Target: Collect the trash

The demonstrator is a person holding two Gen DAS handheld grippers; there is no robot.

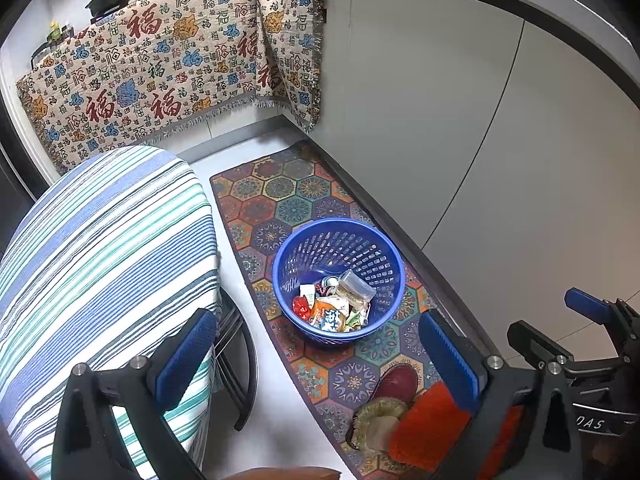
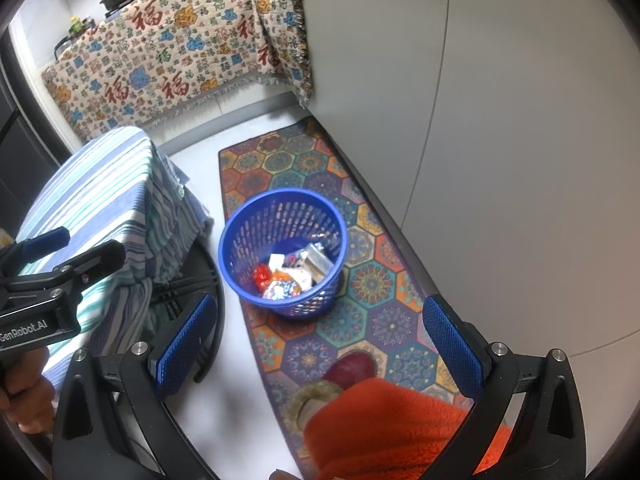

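Note:
A blue perforated basket (image 1: 280, 264) (image 2: 240, 236) stands on the patterned floor mat. Inside it lies trash (image 1: 334, 306) (image 2: 288, 276): several wrappers, a red crumpled piece and a clear plastic container. My left gripper (image 1: 320, 364) hangs open high above the floor, nearer than the basket, with nothing between its blue pads. My right gripper (image 2: 320, 346) is open too and holds nothing. In the left wrist view the right gripper (image 1: 560, 324) shows at the right edge. The left gripper (image 2: 84, 246) appears at the left edge of the right wrist view.
A striped cloth covers a table (image 1: 100, 264) (image 2: 104, 204) at the left, with black legs below. The hexagon mat (image 1: 304, 200) (image 2: 360, 280) runs along white cabinet doors (image 1: 460, 120). A person's orange trouser leg and red slipper (image 1: 398, 382) (image 2: 350, 366) stand on the mat.

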